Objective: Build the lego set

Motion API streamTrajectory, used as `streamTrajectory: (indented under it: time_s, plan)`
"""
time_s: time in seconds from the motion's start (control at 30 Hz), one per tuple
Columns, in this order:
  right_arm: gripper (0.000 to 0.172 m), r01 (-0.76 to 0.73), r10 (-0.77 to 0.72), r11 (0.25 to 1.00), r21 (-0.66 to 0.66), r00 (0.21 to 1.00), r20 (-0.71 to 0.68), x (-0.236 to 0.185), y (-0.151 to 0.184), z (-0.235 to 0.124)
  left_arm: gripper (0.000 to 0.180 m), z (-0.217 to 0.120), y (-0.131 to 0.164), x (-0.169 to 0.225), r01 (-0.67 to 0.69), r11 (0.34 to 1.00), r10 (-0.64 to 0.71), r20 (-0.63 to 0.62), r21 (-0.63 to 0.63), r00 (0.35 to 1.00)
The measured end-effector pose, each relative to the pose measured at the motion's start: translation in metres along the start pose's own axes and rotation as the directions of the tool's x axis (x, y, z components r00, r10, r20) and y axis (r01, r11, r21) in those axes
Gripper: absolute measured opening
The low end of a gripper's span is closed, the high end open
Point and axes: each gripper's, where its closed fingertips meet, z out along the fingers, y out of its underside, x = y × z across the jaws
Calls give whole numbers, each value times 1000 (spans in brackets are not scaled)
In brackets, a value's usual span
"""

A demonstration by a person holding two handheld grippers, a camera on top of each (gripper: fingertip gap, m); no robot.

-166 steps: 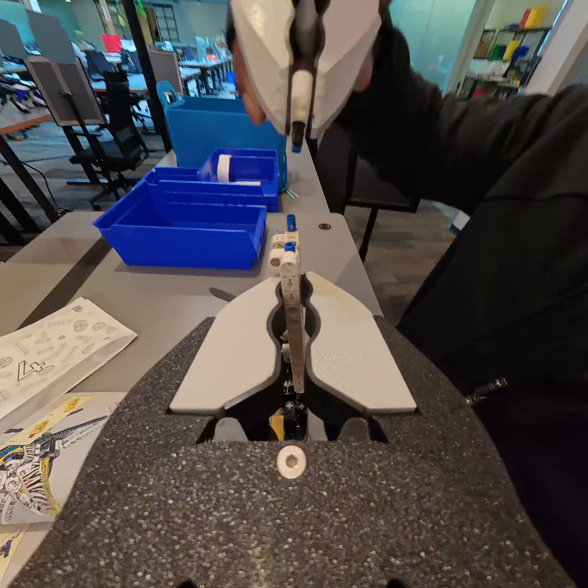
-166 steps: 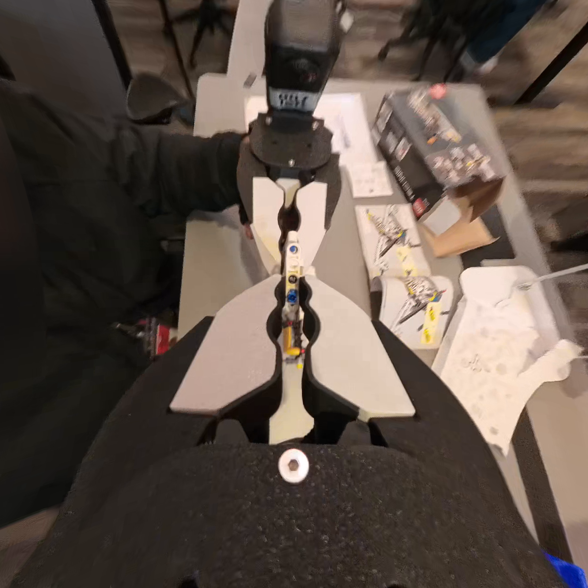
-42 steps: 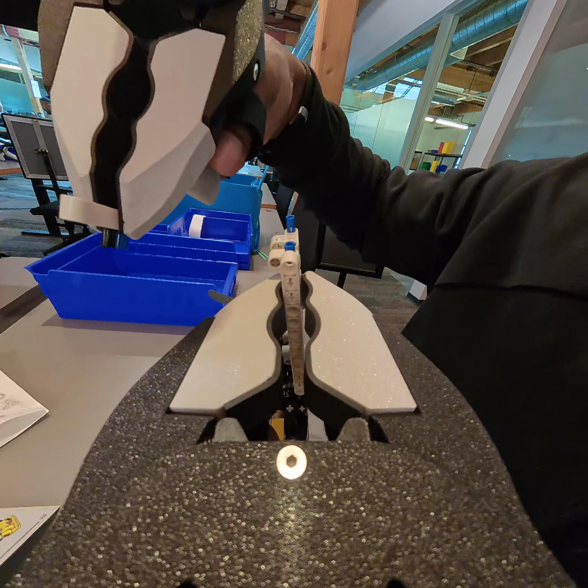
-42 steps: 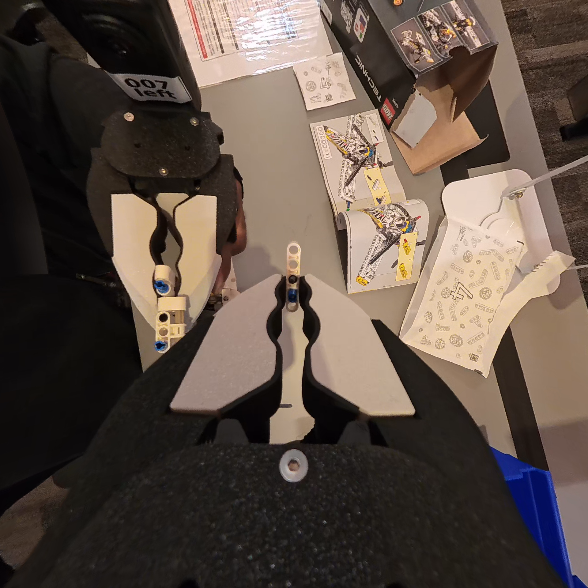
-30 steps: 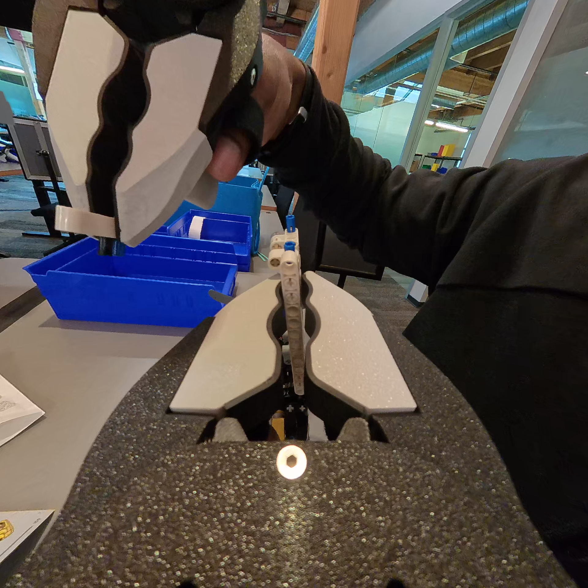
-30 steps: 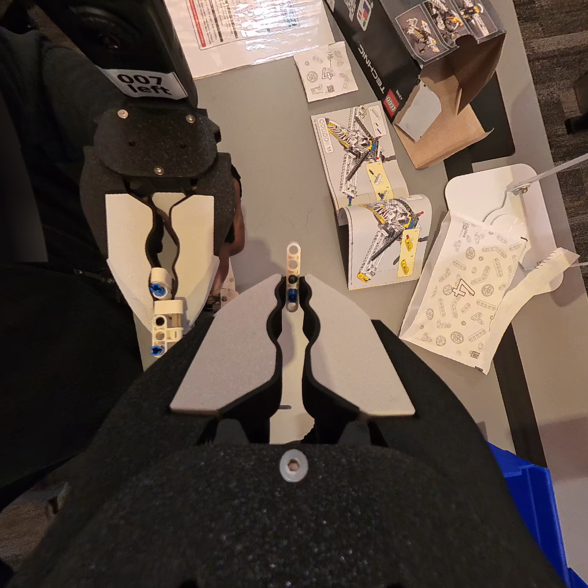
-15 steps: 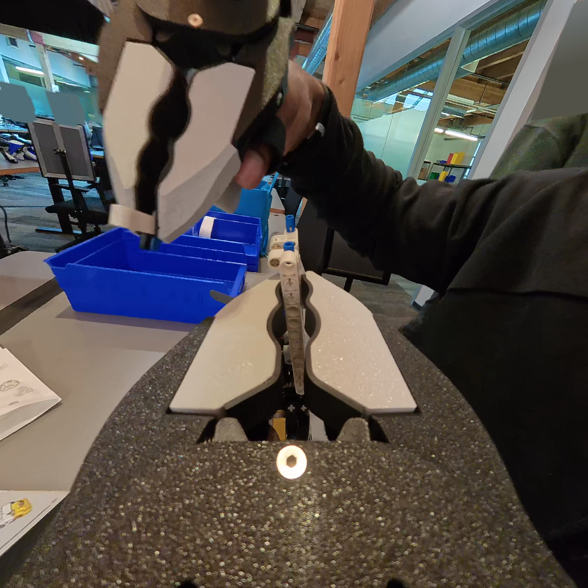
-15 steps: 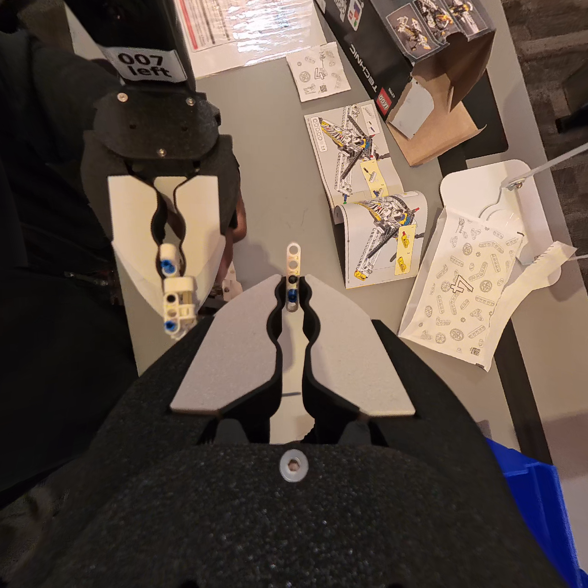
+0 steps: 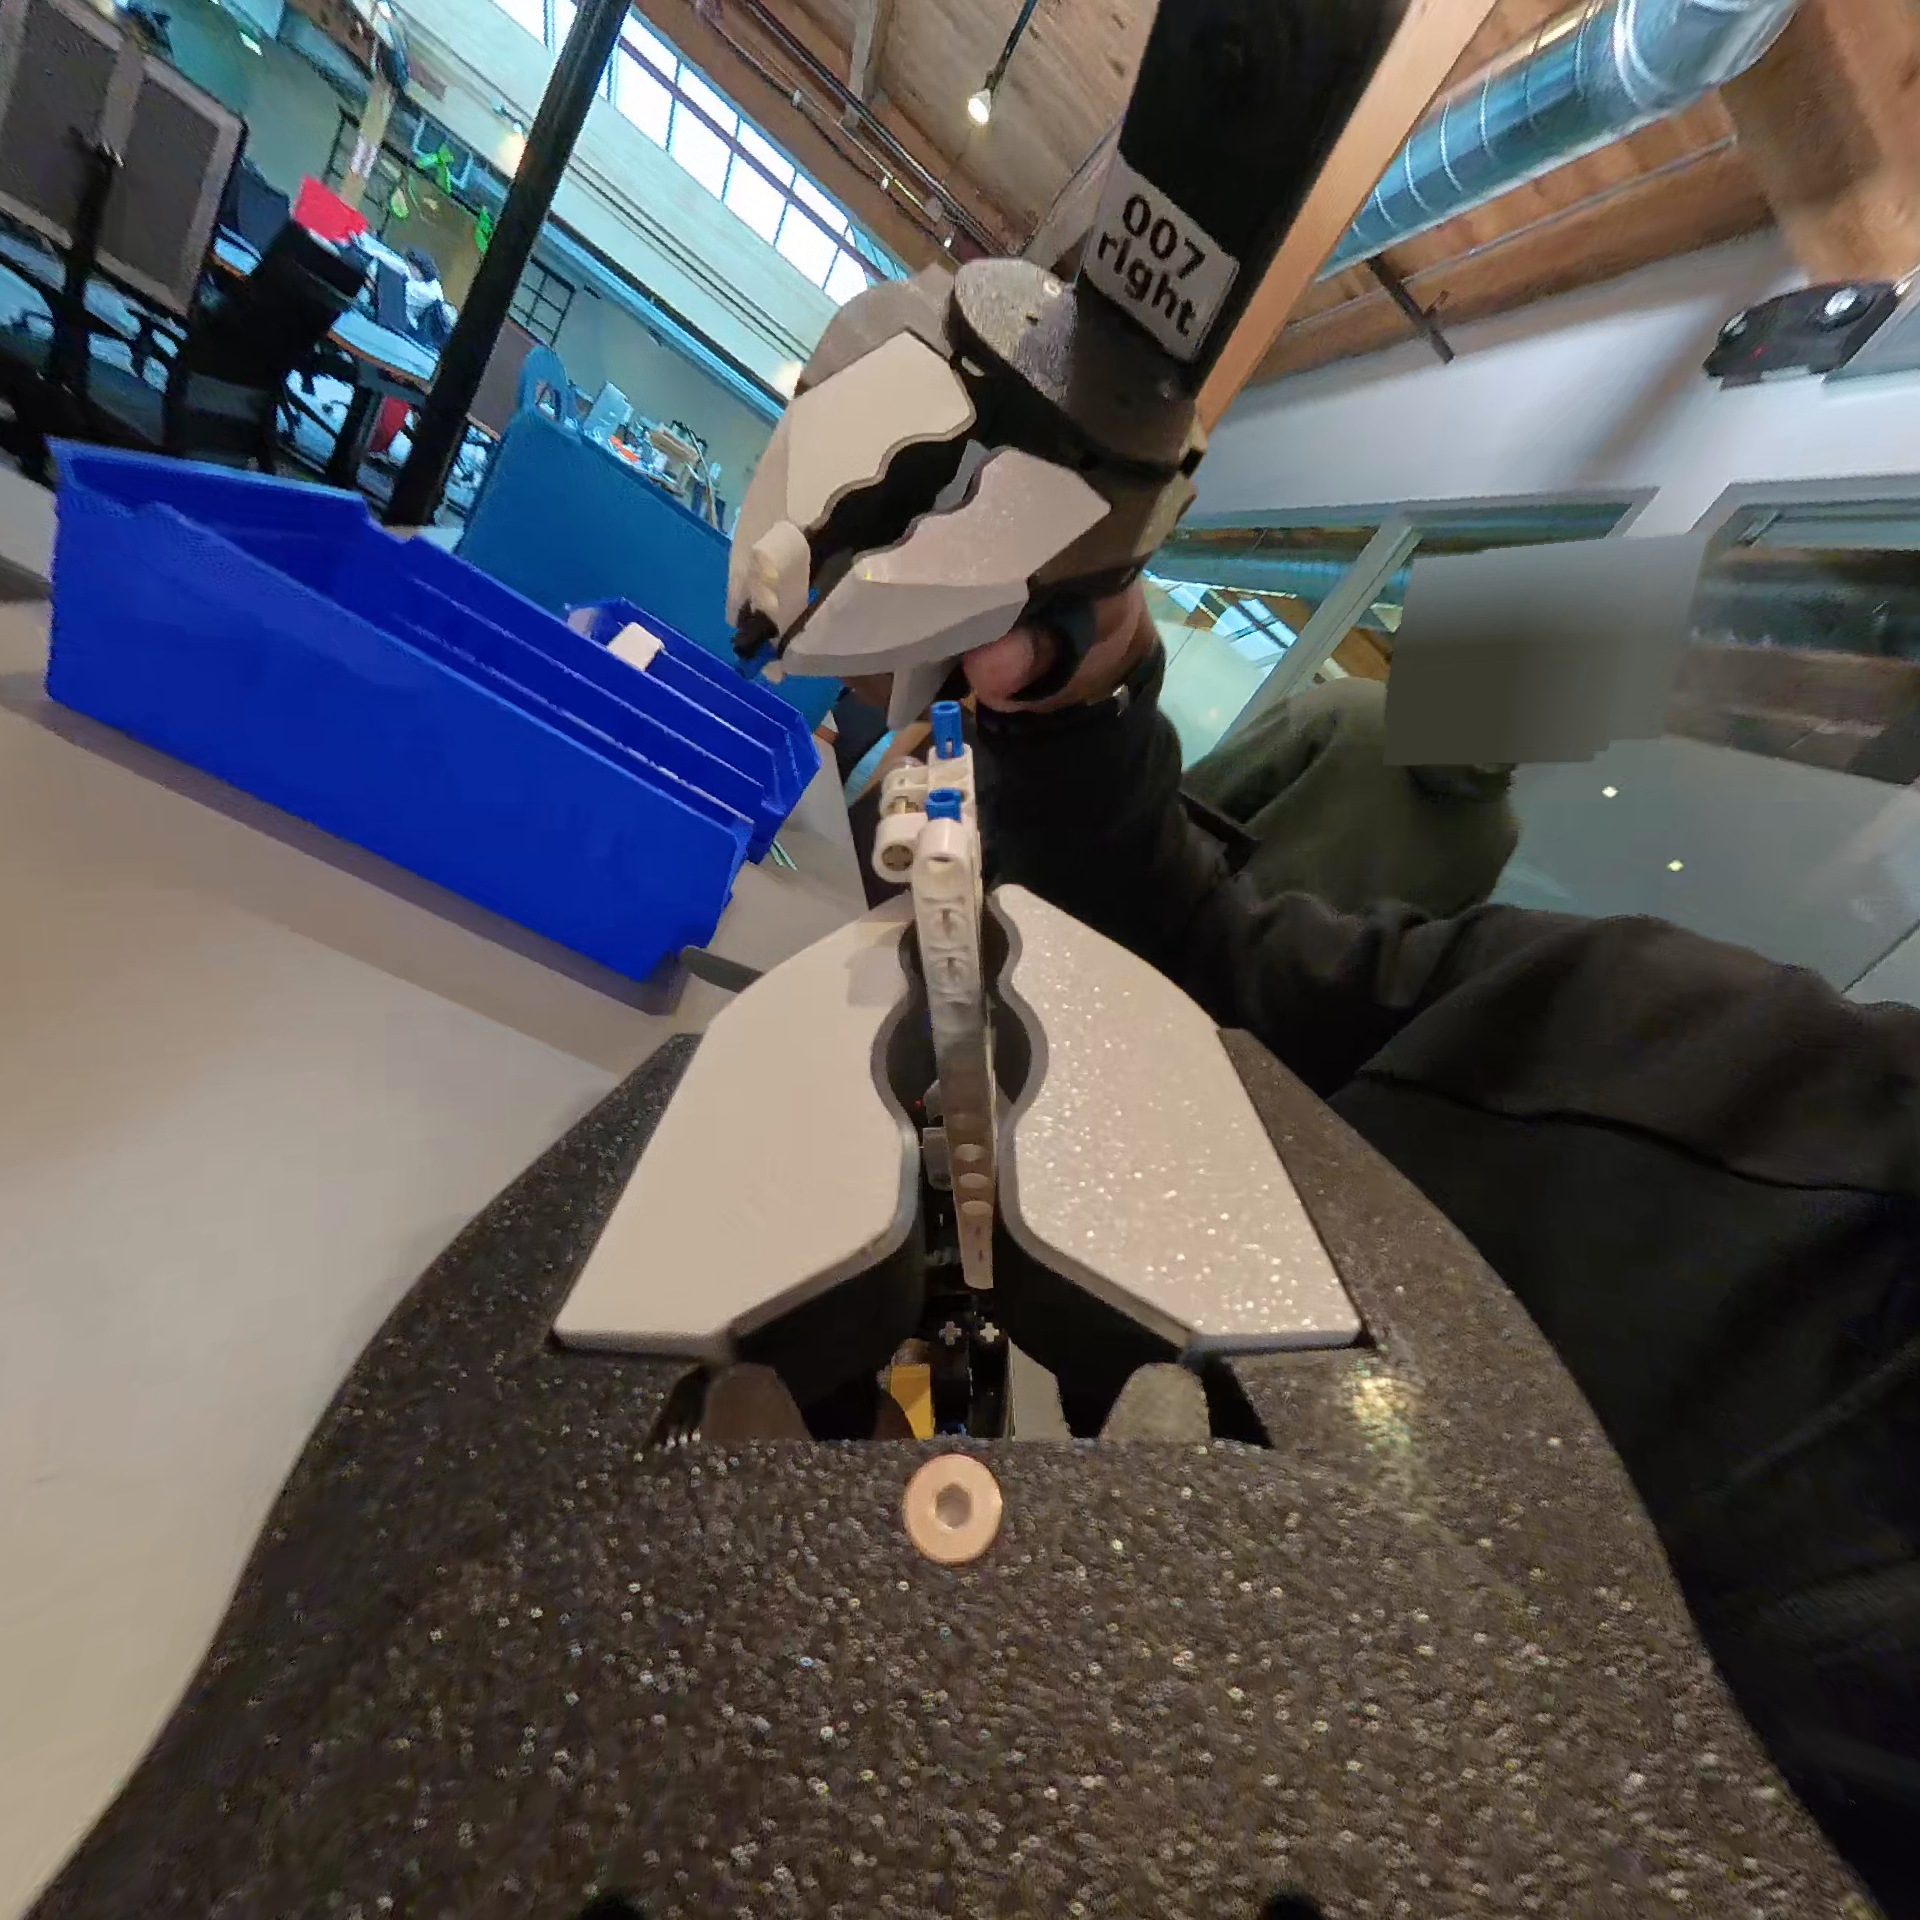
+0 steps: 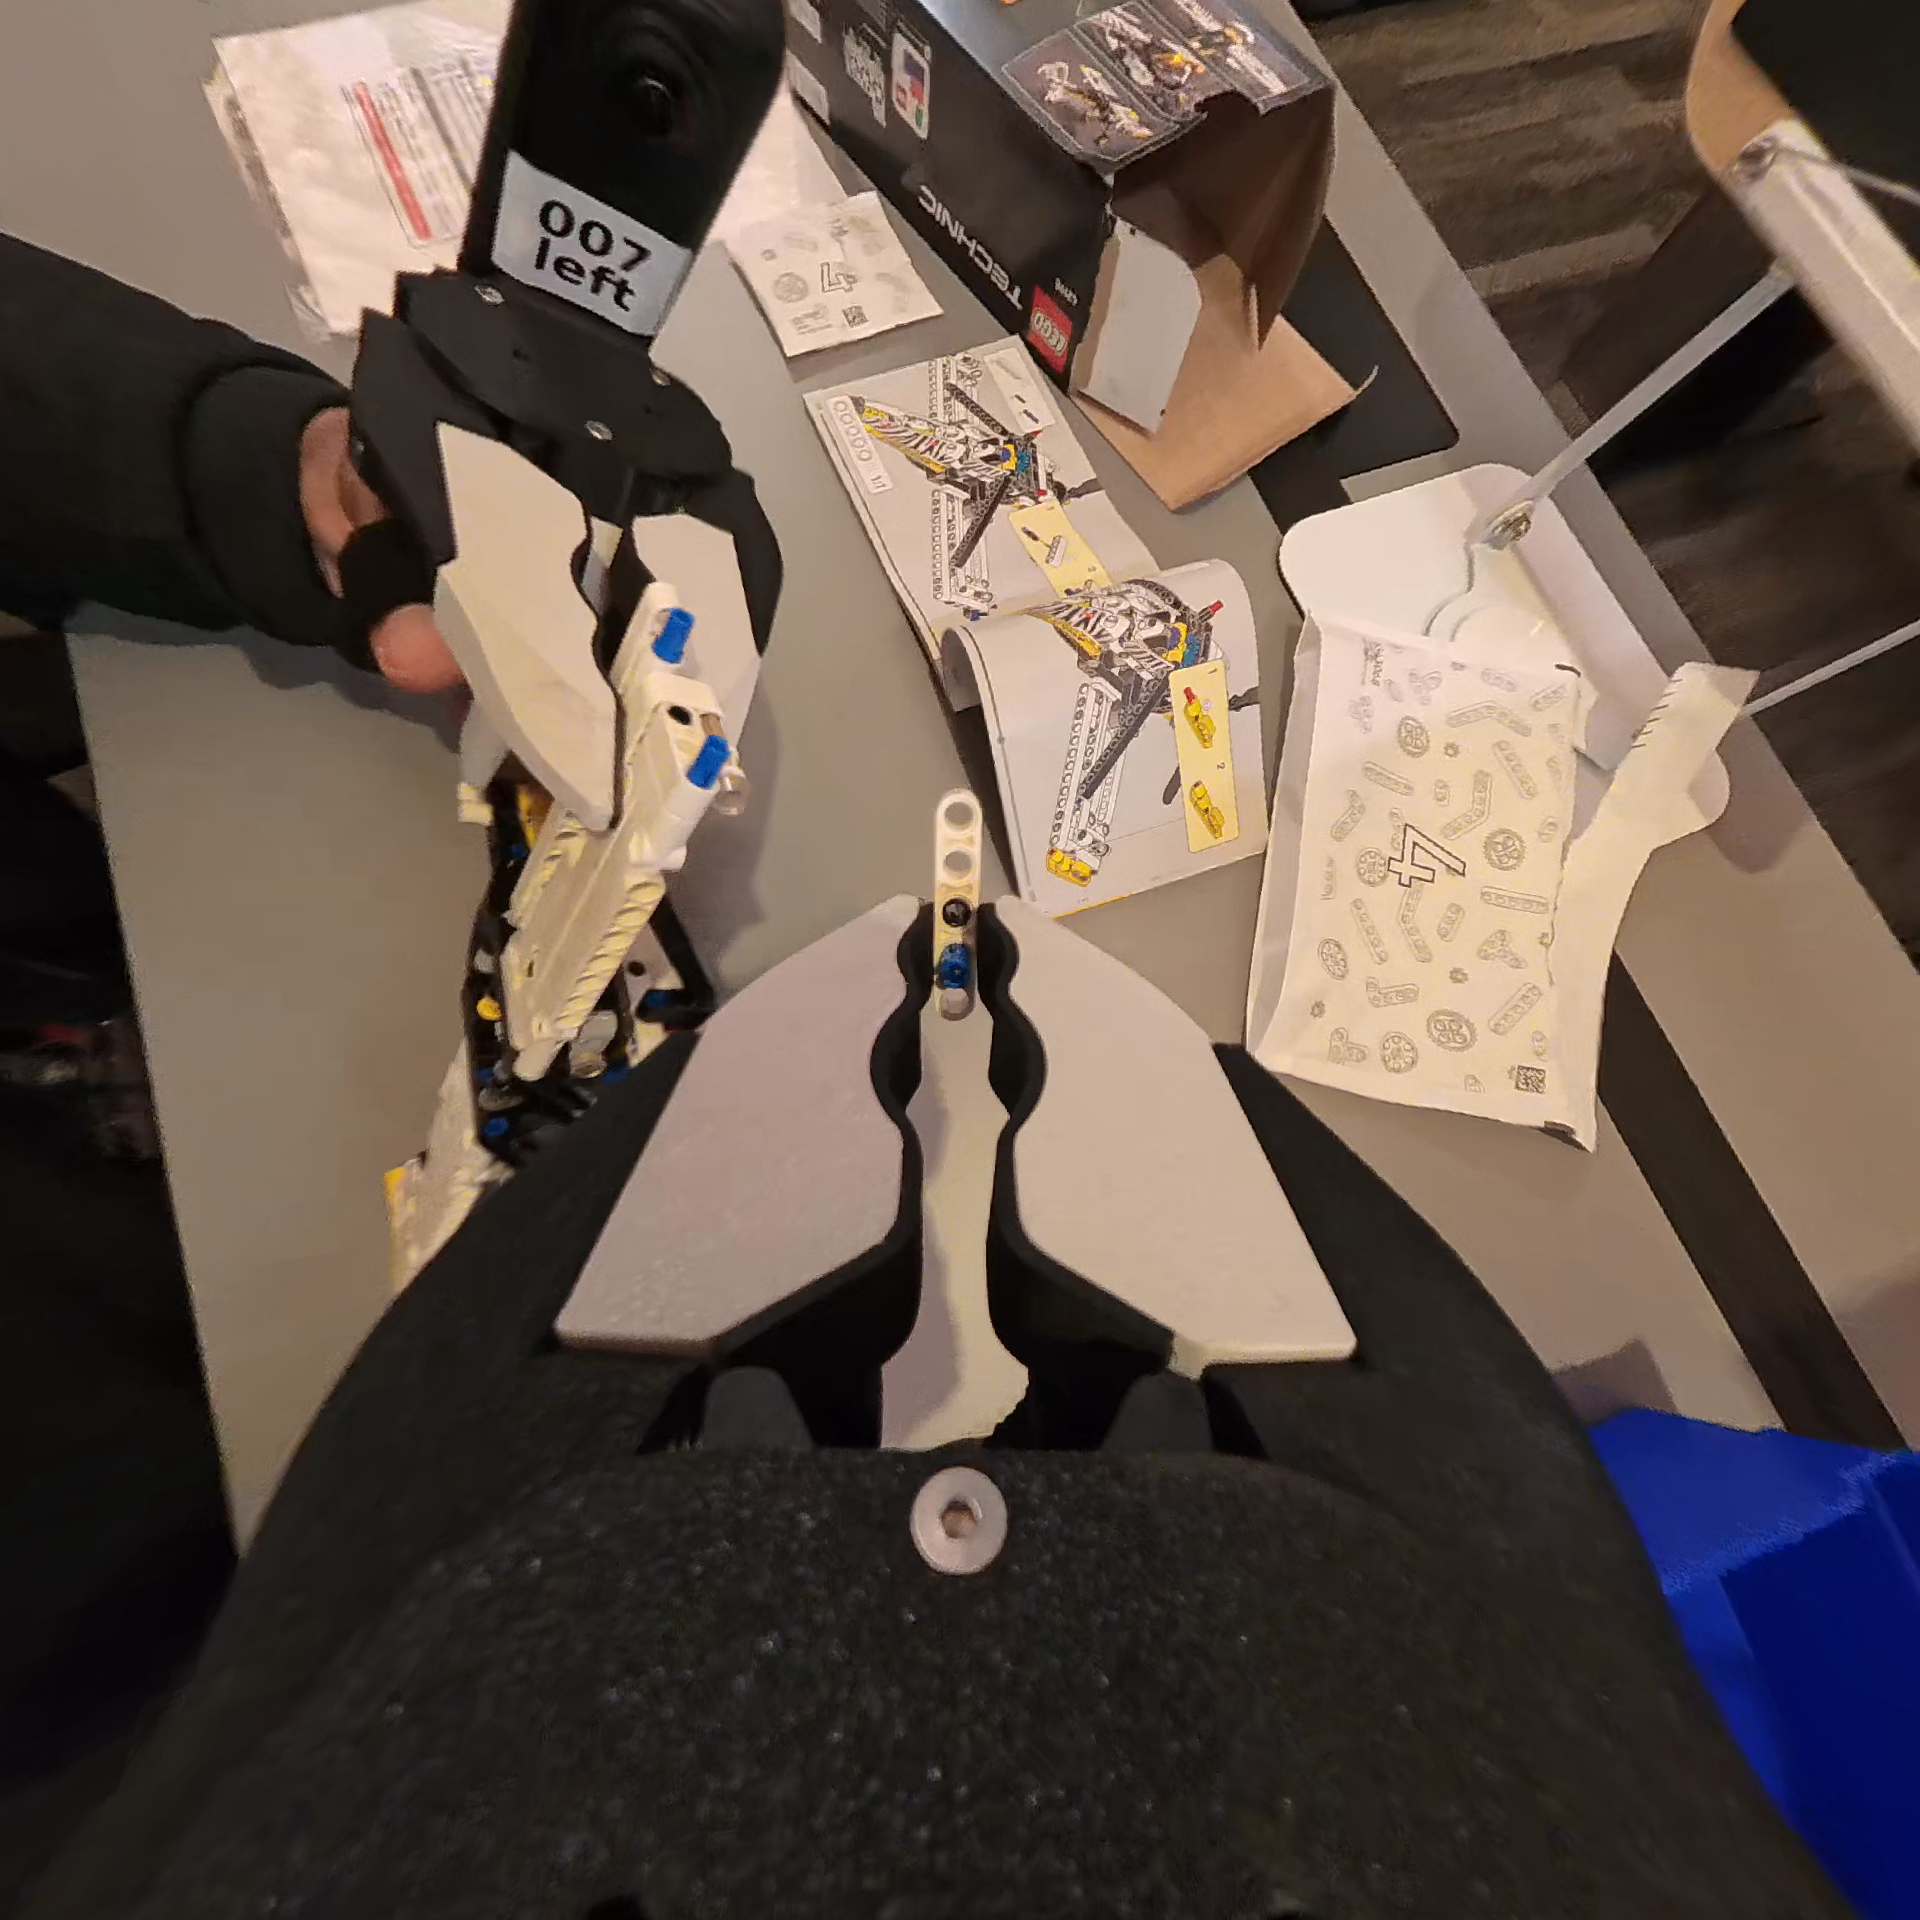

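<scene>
Left claw (image 9: pixel 951 914): its two pale pads are pressed on the flat sides of a white beam assembly (image 9: pixel 954 997), which stands on edge between them and projects forward. Blue pins (image 9: pixel 943 727) and a short white connector sit at the projecting end. The right wrist view shows the same model (image 10: pixel 592 831) as a long white panel over a black frame with yellow and blue parts, its lower end down near the grey counter (image 10: pixel 831 644).

Right claw (image 10: pixel 956 920): closed on a short white beam (image 10: pixel 957 883) with round holes, gripped near one end. A black pin and a blue pin sit in the holes between the pads; the free end juts forward into open air above the counter.

State of assembly: the model is partly built and the short beam is apart from it, joined to nothing.

Pose: the right claw is held above the left one, angled downward, its tip near the model's pinned end but not touching. The left claw points forward and slightly upward.

Surroundings: blue bins (image 9: pixel 395 707) beyond the left claw; an open instruction booklet (image 10: pixel 1049 623), a printed paper bag (image 10: pixel 1423 873) and a torn-open dark box (image 10: pixel 1070 135) on the counter.
</scene>
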Motion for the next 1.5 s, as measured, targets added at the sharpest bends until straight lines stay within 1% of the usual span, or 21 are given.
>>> streamTrajectory:
  time_s: [0.1,0.2,0.27,0.37,0.43,0.5,0.57,0.67,0.83,0.9,0.97,1.03,1.13,1.2,1.33,1.5]
  plan:
    - [7,0,0,998,60,1000,-10,3,13,21,8,1,9,-13,82,997,-82,-5,11,997]
    - [7,36,-30,988,148,999,-43,6,26,42,8,-1,18,-28,163,986,-163,4,26,987]
    - [7,85,-67,975,204,993,-95,9,34,54,8,-2,23,-36,207,978,-207,7,33,978]
    - [7,157,-107,955,250,973,-205,14,48,65,8,-4,28,-49,248,968,-249,30,33,968]
    - [7,225,-145,944,243,940,-309,21,56,68,9,-5,33,-60,275,961,-277,69,32,958]
    - [7,292,-199,937,190,897,-394,28,64,70,9,-6,37,-70,293,956,-294,111,26,949]
    - [7,323,-226,934,154,866,-447,32,70,72,10,-8,42,-80,286,958,-283,167,5,945]
    - [7,317,-226,937,144,869,-440,31,78,79,13,-9,43,-87,295,956,-287,206,-5,935]
    - [7,308,-218,940,146,872,-437,29,82,86,18,-11,42,-92,309,951,-304,220,12,927]
    - [7,311,-218,939,148,869,-443,28,82,87,27,-13,42,-94,300,954,-293,241,9,925]
    - [7,321,-221,935,153,863,-455,28,81,86,38,-16,41,-98,267,964,-257,279,5,925]
    - [7,329,-226,932,153,856,-466,28,80,84,45,-20,37,-100,235,972,-228,303,14,925]
    - [7,340,-229,926,162,850,-475,26,77,82,46,-25,34,-101,239,971,-235,310,23,921]
    - [7,350,-235,923,161,842,-485,27,76,81,49,-30,34,-104,248,968,-241,337,24,910]
    - [7,366,-244,916,163,832,-498,26,74,80,55,-37,39,-112,258,966,-230,398,-17,888]
    - [7,373,-245,913,164,825,-509,26,73,77,59,-46,44,-120,263,963,-208,463,-56,862]
